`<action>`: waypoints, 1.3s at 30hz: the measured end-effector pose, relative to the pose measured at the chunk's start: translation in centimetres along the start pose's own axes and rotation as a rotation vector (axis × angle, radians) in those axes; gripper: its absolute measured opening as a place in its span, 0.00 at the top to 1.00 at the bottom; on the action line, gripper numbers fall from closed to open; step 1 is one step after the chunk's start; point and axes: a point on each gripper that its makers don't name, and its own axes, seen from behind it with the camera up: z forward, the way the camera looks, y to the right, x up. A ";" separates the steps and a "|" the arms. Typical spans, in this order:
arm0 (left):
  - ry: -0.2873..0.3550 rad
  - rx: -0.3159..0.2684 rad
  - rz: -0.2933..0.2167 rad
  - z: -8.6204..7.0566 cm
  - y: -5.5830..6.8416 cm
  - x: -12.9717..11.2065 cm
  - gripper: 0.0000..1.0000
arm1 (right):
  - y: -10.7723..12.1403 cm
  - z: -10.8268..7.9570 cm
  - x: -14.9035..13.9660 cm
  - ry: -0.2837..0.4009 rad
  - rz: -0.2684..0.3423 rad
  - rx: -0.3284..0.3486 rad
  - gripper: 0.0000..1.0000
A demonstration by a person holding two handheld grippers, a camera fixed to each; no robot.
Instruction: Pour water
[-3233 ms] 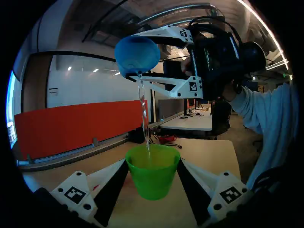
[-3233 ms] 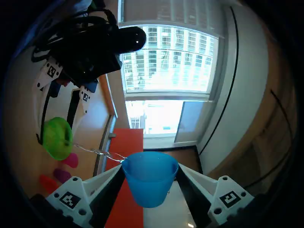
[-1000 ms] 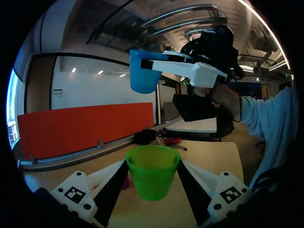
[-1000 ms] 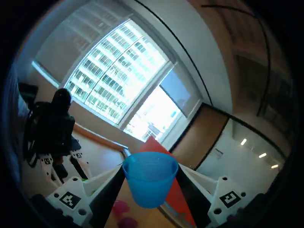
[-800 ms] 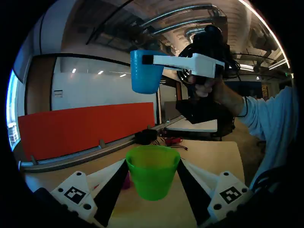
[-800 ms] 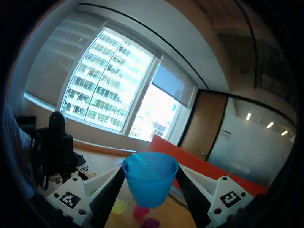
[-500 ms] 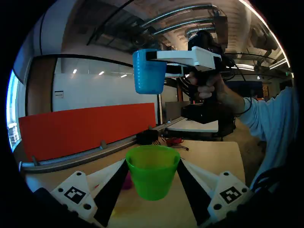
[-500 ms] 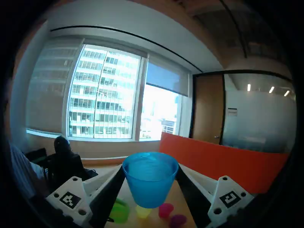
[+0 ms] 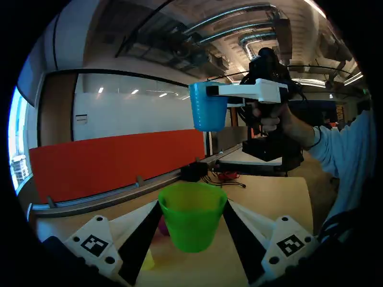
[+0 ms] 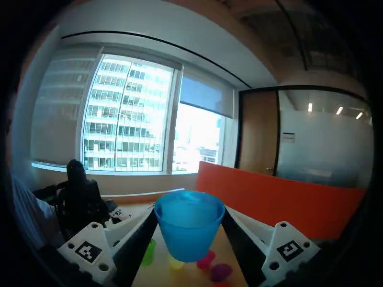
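Note:
In the left gripper view my left gripper (image 9: 192, 229) is shut on a green cup (image 9: 192, 220), held upright just above the wooden table (image 9: 268, 191). Higher up and to the right, a hand holds the right gripper (image 9: 210, 98), shut on a blue cup (image 9: 207, 111) that stands upright. In the right gripper view the right gripper (image 10: 189, 234) grips the same blue cup (image 10: 189, 229), level and upright. The left gripper (image 10: 84, 201) shows dark at the far left of that view.
An orange partition (image 9: 110, 160) runs along the table's far edge, with a glass wall behind. Small coloured cups lie on the table: pink (image 10: 206, 260), purple (image 10: 219, 271), yellow (image 10: 175, 263) and green (image 10: 148, 253). A sleeve (image 9: 344, 148) fills the right side. Cables (image 9: 225, 177) lie farther back.
The water stream has stopped. The right gripper has turned the blue cup from tipped over to upright and carried it right and slightly down. The green cup has stayed in place.

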 end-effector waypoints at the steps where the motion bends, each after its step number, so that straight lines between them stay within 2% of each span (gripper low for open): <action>1: -0.001 0.004 0.001 -0.2 -0.2 0.0 0.14 | 0.2 -0.2 -0.2 0.000 0.004 -0.003 0.09; 9: -0.011 0.044 0.007 -1.5 -1.9 0.1 0.14 | 1.1 -1.8 -1.4 0.006 0.038 -0.012 0.08; 17: -0.024 0.065 0.011 -2.4 -2.8 0.0 0.14 | 1.8 -2.8 -2.7 -0.002 0.052 -0.021 0.08; 27: -0.050 0.059 0.003 -2.3 -2.9 -1.0 0.14 | 1.7 -3.3 -5.7 -0.050 0.050 0.003 0.08; 33: -0.092 0.061 0.004 -2.2 -3.3 -2.5 0.14 | 1.6 -3.5 -8.2 -0.099 0.040 0.015 0.08; 39: -0.128 0.046 0.001 -2.2 -3.1 -3.6 0.14 | 1.6 -3.6 -11.0 -0.148 0.045 0.029 0.08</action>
